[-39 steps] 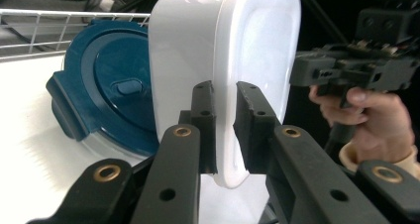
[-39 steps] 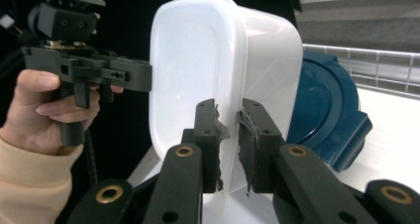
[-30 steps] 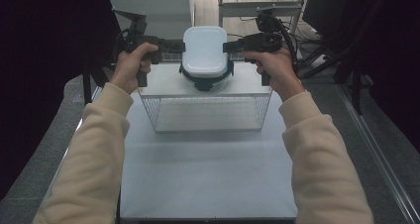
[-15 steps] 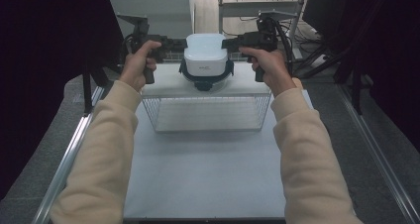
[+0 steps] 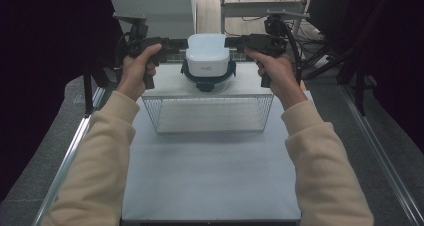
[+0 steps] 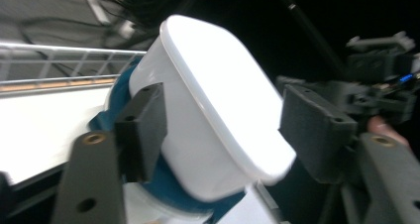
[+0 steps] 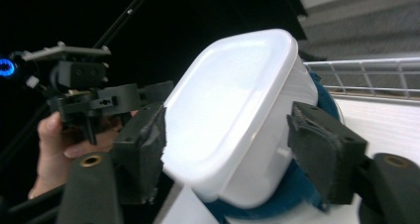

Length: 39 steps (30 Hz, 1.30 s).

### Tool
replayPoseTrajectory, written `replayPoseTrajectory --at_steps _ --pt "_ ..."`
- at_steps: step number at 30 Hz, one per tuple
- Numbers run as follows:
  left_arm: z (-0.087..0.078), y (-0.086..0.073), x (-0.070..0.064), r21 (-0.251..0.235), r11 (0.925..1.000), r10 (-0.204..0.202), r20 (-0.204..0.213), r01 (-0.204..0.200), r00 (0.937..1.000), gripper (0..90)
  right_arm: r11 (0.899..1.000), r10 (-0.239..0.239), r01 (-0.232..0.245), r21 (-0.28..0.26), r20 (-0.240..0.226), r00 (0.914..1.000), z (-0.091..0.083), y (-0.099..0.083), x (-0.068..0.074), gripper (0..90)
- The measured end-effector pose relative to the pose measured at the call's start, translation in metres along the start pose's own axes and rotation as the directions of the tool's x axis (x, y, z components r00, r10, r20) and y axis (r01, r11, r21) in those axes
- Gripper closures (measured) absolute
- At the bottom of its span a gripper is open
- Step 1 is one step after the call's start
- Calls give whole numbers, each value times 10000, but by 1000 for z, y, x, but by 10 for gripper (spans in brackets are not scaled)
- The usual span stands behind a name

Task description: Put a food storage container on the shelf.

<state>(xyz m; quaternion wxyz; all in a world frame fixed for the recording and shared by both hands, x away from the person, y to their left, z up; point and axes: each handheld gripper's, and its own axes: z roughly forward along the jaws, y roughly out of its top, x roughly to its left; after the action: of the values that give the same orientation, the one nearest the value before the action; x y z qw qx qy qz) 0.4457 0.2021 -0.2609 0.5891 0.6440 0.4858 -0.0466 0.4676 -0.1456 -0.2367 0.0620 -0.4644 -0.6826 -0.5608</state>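
White box sits on a blue-rimmed bowl on the shelf above the wire basket. Left gripper and right gripper straddle its sides, jaws spread. Table in front lies open.
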Motion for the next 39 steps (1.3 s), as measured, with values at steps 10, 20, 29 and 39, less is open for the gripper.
replayPoseTrajectory --at_steps 10,20,29,39 --pt "-46 -61 -25 308 9792 2029 -1532 -2005 9671 207 9736 -2270 2278 -158 425 9730 -50 -52 7 259" --pt "-70 -145 -20 641 9483 3174 -2167 -3110 9232 183 9334 -3553 3580 -243 756 9317 -83 -125 0 256" --pt "-72 -219 15 1085 9583 2818 -2077 -2643 9367 187 9222 -3852 3868 31 971 9177 -88 -195 -19 241" --pt "-64 -274 27 1761 9617 2469 -2253 -2099 9425 186 9227 -3730 3559 1482 1095 9214 -73 -271 -55 206"
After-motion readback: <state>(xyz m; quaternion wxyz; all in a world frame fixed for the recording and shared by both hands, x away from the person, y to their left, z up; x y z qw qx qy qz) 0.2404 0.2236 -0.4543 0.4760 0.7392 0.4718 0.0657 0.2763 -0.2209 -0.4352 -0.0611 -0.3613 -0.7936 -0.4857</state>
